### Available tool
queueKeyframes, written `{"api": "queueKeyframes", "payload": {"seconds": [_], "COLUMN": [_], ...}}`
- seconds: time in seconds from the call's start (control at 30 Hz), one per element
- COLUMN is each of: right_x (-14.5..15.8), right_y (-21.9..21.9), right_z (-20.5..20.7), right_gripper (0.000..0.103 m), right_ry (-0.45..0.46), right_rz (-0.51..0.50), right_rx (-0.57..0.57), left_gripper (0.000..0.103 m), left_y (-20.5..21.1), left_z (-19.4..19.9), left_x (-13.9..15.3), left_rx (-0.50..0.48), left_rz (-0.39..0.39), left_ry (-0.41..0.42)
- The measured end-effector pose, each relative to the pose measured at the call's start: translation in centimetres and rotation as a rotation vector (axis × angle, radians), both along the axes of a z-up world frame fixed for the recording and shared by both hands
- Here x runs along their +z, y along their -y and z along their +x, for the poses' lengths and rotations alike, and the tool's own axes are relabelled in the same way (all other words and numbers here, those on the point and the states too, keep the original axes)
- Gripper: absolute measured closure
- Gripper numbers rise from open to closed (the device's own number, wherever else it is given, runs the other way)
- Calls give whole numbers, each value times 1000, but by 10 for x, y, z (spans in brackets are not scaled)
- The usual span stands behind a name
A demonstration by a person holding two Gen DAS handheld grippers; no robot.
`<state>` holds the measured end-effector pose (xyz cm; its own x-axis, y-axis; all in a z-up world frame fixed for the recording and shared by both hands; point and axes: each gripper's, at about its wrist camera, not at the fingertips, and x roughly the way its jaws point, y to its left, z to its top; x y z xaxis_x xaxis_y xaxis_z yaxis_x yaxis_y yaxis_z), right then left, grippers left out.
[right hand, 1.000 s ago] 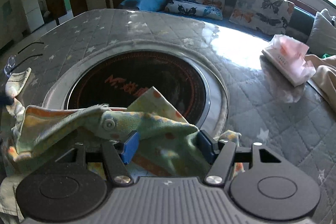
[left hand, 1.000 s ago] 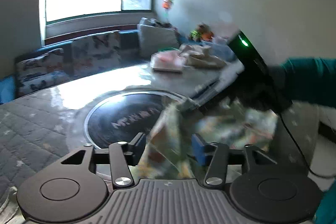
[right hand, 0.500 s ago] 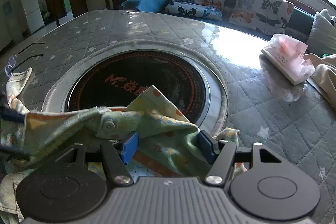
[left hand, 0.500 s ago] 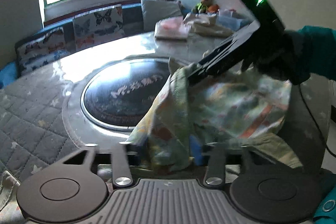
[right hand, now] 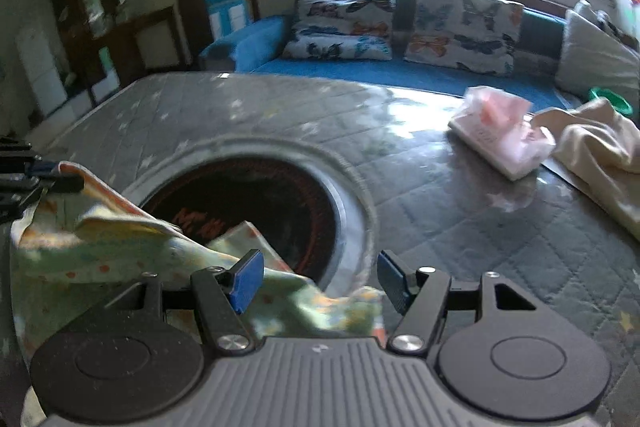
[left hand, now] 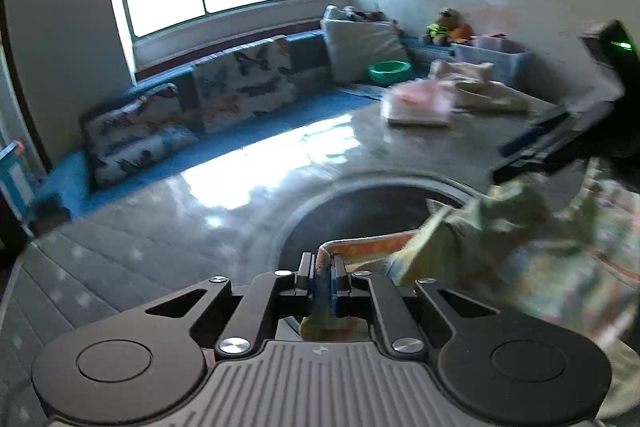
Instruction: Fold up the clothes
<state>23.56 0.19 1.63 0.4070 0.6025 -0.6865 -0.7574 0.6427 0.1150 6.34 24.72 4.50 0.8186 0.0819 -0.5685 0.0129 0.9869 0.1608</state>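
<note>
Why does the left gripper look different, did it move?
Yes. The left gripper swung toward the left: the dark round inset in the table slid rightward in its view. Its jaws are closing on the patterned garment's orange edge.

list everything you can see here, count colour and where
patterned garment: 1, green with orange trim, front of table, held up at one edge
table: 1, grey quilted cover, dark round inset in the middle
pink packet: 1, pink and white, far right of table
cream cloth: 1, beige, right table edge
butterfly cushions: 2, white with prints, on blue sofa
green bowl: 1, on the sofa
left gripper: 1, black, jaws closing on the garment's orange hem
right gripper: 1, black, blue pads, open over the garment
</note>
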Motion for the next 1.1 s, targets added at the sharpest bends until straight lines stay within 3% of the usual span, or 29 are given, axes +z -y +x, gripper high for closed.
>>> {"api": "queueKeyframes", "payload": {"seconds": [0.13, 0.2, 0.47, 0.57, 0.6, 0.63, 0.77, 0.87, 0.97, 1.1], "right_x": [-1, -7, -42, -51, -52, -52, -34, -16, -9, -21], "right_y": [18, 27, 51, 53, 51, 50, 47, 51, 47, 44], "right_z": [22, 34, 67, 68, 67, 66, 56, 45, 33, 47], "right_gripper": [39, 40, 45, 53, 60, 70, 87, 91, 88, 83], "right_ry": [-30, -91, -481, -574, -586, -585, -466, -379, -317, -319], "right_rz": [15, 40, 267, 312, 317, 322, 369, 466, 452, 344], "right_rx": [-83, -125, -169, -175, -164, -153, -115, -17, 81, -57], "left_gripper": [95, 95, 95, 95, 95, 95, 95, 95, 94, 94], "left_y": [-4, -4, -6, -8, -9, -9, -13, -17, -21, -30], "left_z": [12, 15, 14, 14, 14, 14, 14, 15, 25, 40], "left_x": [8, 11, 20, 19, 19, 19, 19, 18, 6, -11], "left_rx": [4, 2, -8, -4, -4, -4, 12, 32, 71, 121], "left_rz": [34, 52, 47, 42, 39, 36, 27, 24, 47, 52], "left_ry": [34, 55, 114, 116, 117, 119, 127, 134, 90, 31]}}
